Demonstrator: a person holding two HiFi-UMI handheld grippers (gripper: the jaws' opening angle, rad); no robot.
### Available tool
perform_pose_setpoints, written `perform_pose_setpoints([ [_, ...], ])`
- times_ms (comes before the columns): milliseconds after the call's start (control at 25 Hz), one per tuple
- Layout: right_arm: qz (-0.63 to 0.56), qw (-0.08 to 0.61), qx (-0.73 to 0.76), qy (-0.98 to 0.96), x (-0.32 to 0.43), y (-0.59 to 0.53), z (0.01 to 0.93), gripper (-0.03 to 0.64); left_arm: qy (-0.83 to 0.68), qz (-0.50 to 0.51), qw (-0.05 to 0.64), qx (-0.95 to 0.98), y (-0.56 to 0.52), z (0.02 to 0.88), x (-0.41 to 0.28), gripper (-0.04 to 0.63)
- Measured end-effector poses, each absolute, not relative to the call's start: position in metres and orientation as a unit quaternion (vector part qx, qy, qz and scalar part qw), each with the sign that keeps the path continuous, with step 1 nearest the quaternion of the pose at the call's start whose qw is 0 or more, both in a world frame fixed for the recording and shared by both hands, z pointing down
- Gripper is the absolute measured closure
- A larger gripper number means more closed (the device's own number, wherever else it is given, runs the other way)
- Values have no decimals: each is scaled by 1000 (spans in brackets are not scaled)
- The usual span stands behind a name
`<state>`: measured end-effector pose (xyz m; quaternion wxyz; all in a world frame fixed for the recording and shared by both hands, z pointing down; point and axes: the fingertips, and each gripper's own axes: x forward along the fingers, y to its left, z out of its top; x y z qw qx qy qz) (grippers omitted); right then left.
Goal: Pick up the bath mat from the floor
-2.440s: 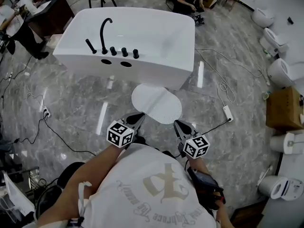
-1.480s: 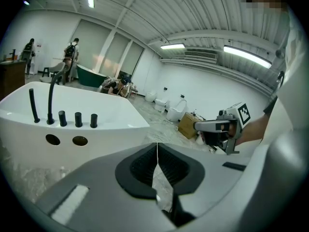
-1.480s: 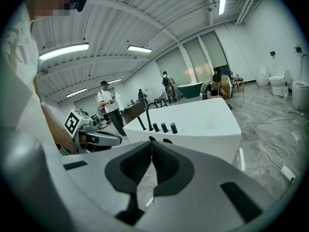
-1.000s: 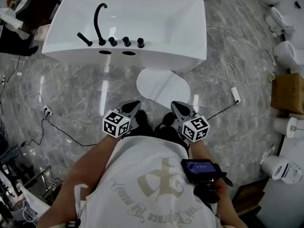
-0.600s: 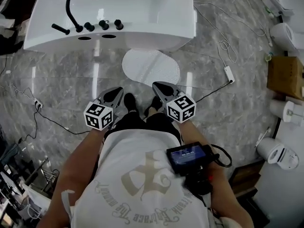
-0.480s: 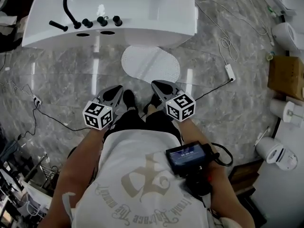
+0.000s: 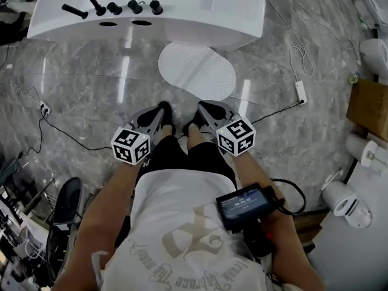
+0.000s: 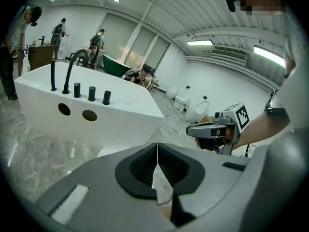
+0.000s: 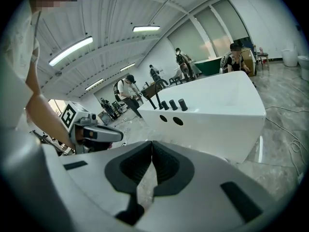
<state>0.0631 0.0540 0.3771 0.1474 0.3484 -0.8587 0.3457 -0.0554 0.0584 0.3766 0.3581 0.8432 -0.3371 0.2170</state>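
White oval dimpled bath mat: lies flat on the grey marble floor, its 12 o'clock edge just beside the large white bathtub.
Left hand-held gripper: clenched on nothing, jaws pressed together; at the mat's 7 o'clock, apart from it.
Right hand-held gripper: clenched as well, nothing between its jaws; at the mat's 6 o'clock, near its edge.
Black tap fittings: on the bathtub rim, at the mat's 11 o'clock.
White power strip: on the floor at the mat's 3 o'clock, well apart.
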Motion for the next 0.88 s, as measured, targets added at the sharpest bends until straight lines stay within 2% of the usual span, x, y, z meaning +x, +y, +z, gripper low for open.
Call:
perform_pose_setpoints([
  [560, 367, 149, 344, -851, 68, 83, 422, 611, -335, 223, 341, 850, 68, 400, -38, 584],
  [880, 363, 132, 374, -843, 51, 71, 445, 611, -327, 208, 329, 861, 51, 421, -56, 584],
])
